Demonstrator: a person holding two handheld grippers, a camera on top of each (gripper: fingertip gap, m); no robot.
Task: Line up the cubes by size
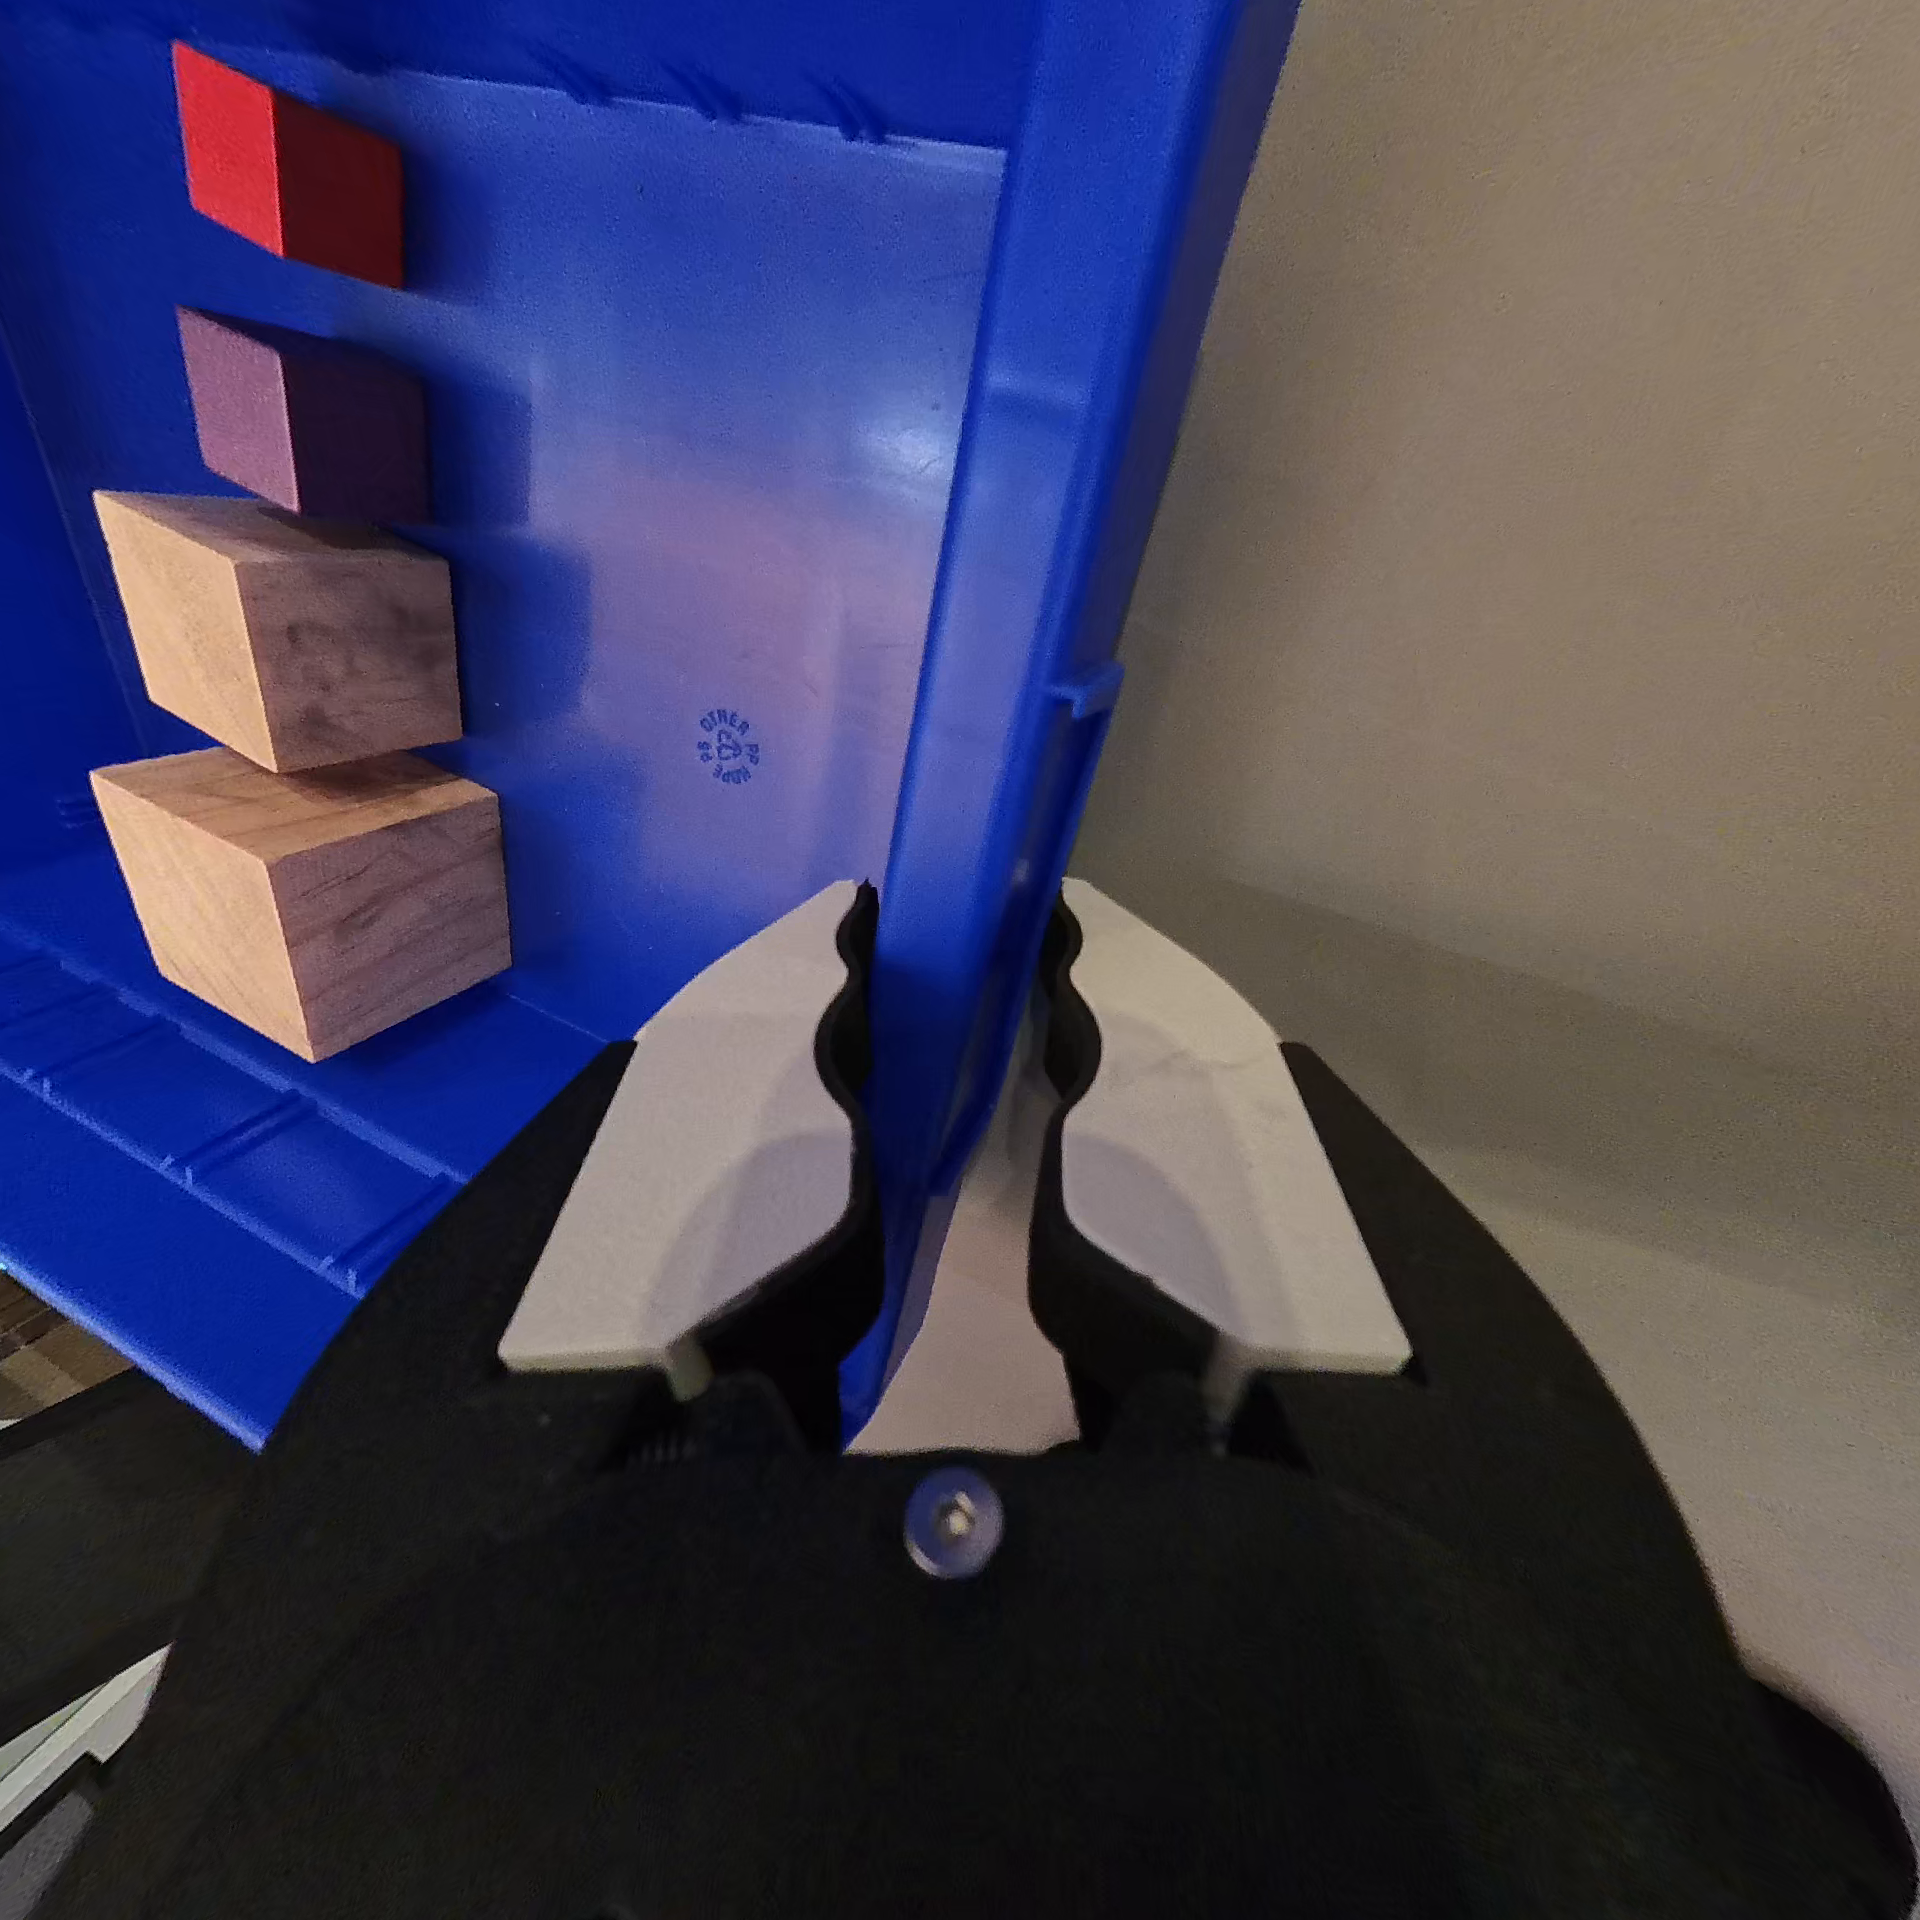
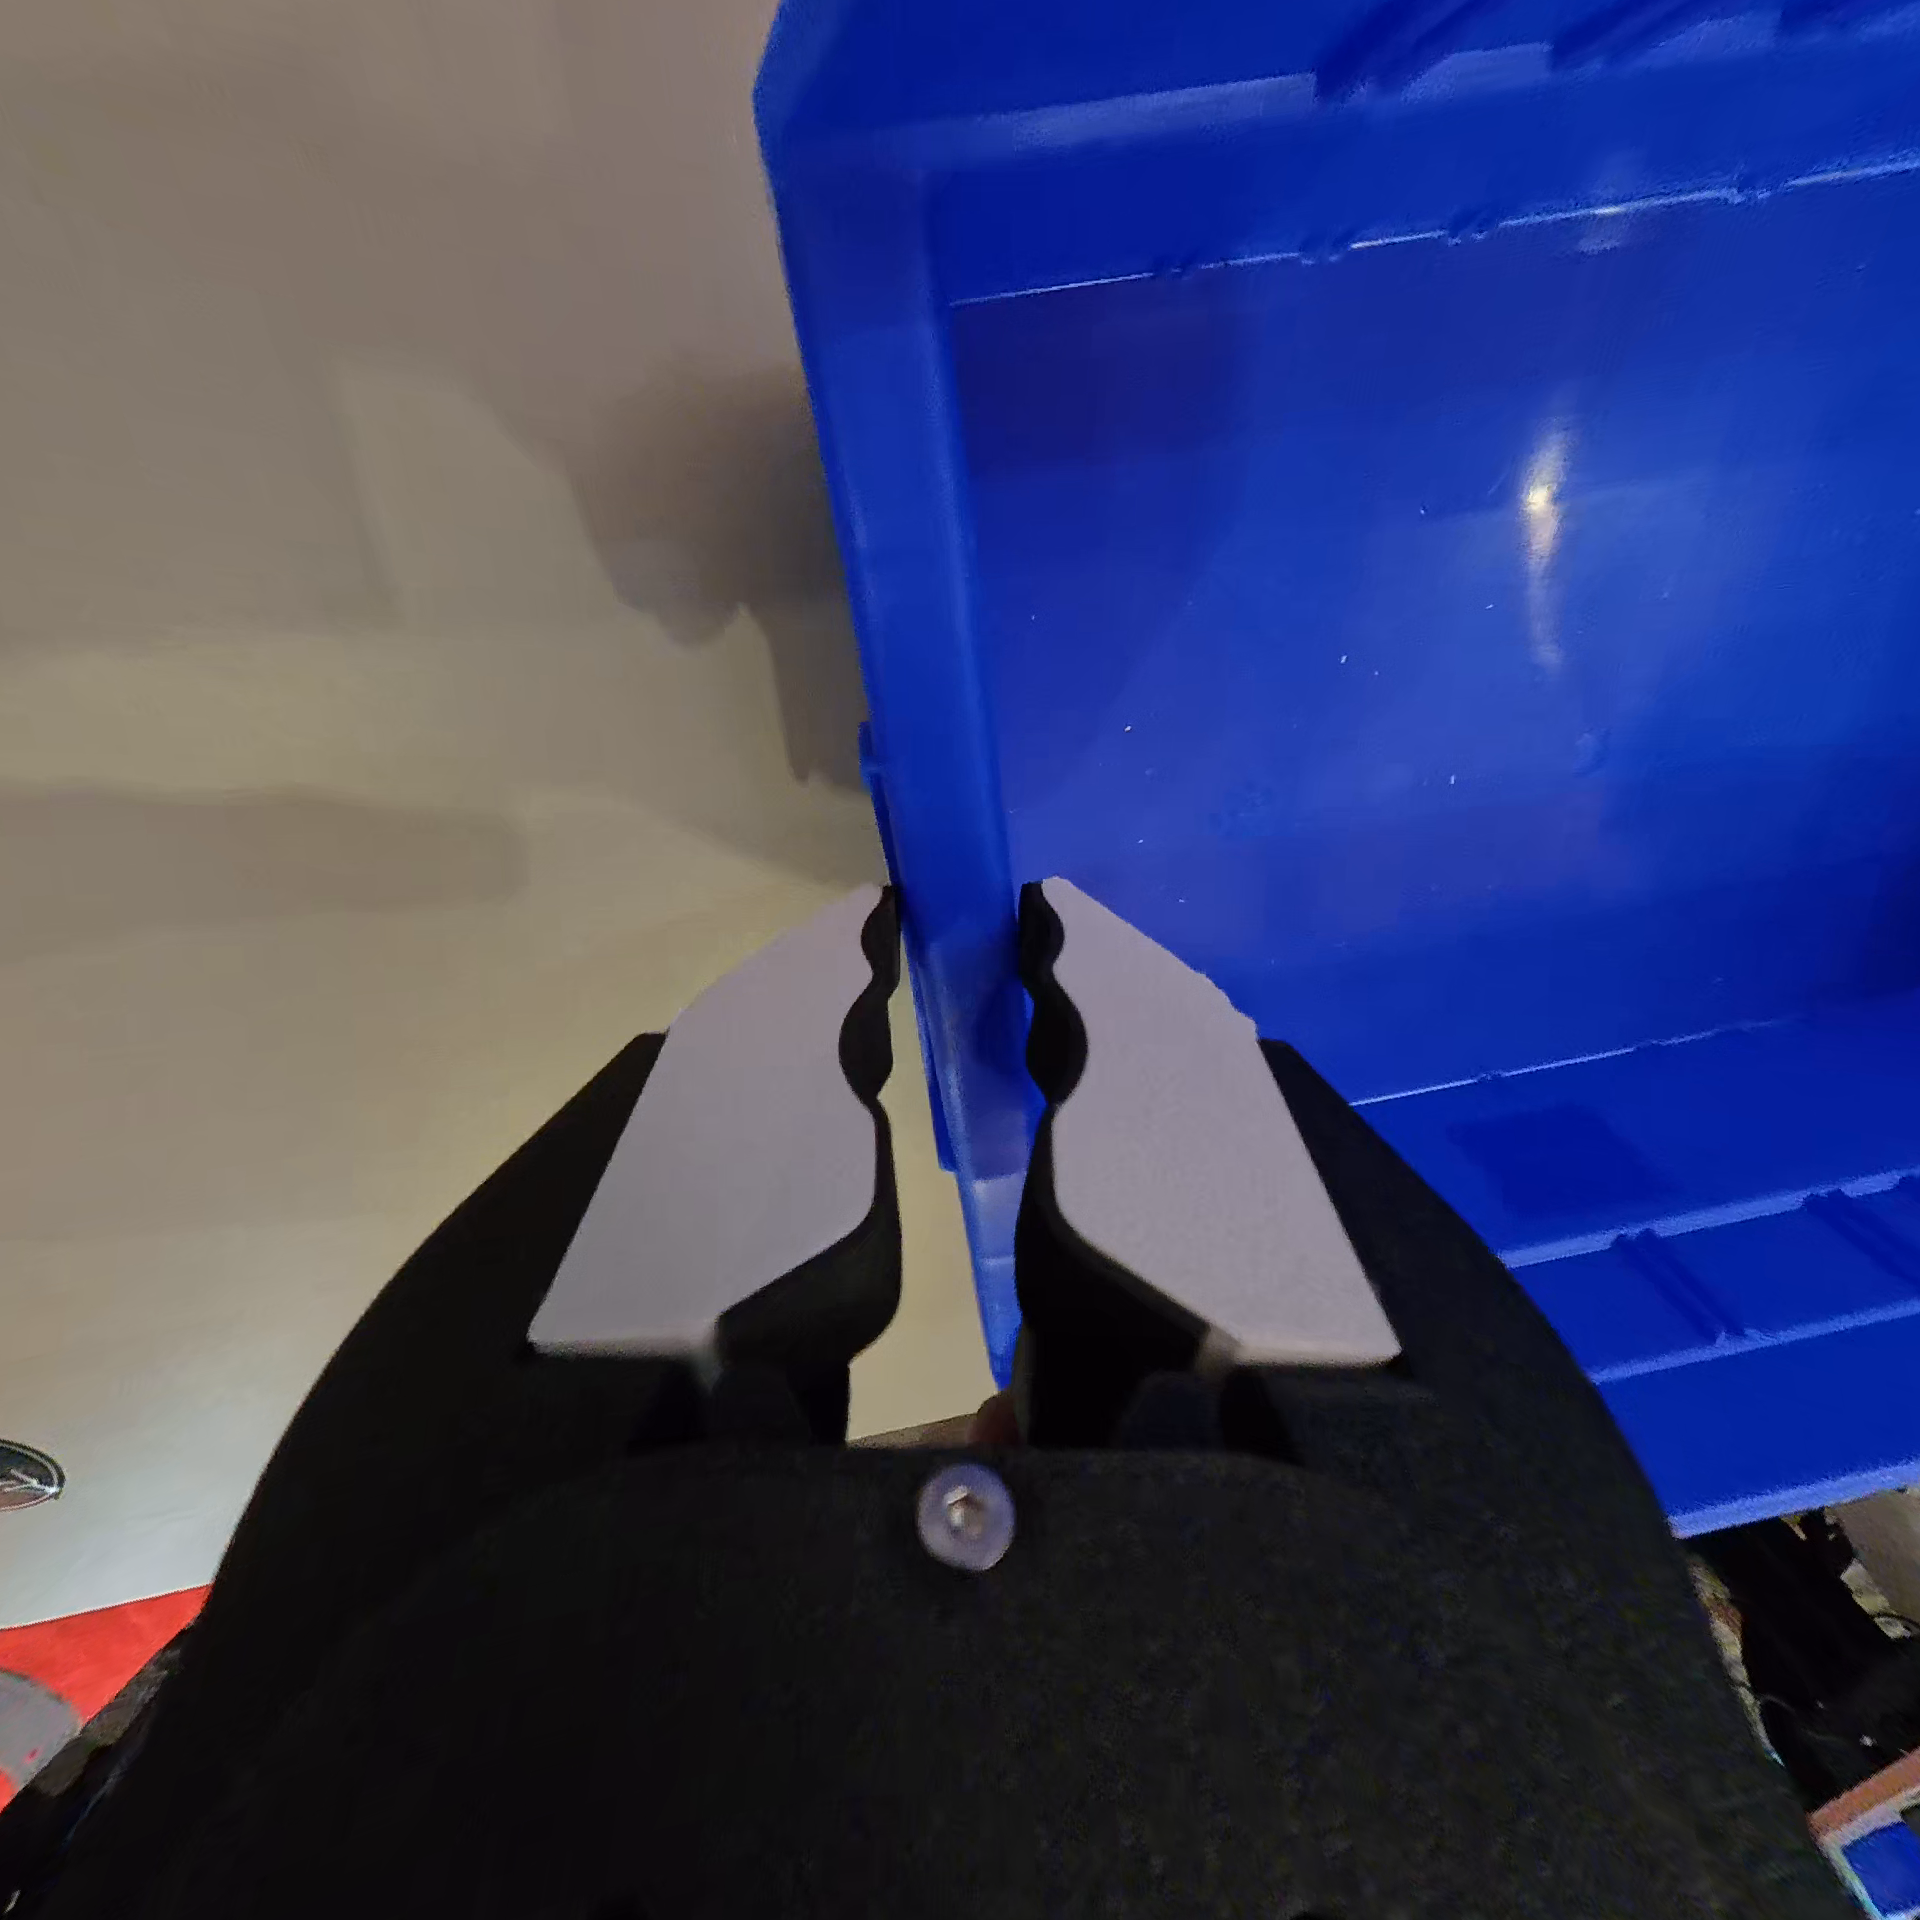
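**Both grippers clamped on the bin walls, cubes already in a row**

We have the left gripper closed on one side wall of the blue plastic bin, its black wavy pads pressing the wall from inside and outside. The right gripper is clamped the same way on the opposite wall of the bin, one pad inside, one outside.

From the left gripper, the cubes lie ahead and to the left, on the bin floor. They form one row running away from us: a large plain wooden cube nearest, a second, slightly smaller wooden cube touching it, then a purple painted cube, then a red painted cube farthest. The row's long axis runs roughly parallel to the gripped wall. The left gripper is clearly the nearer one; the right wrist view shows no cubes at all.

Both grippers point along the walls, straddling the rim from the near end. We judge the ordering done, and any coming move concerns the bin itself.
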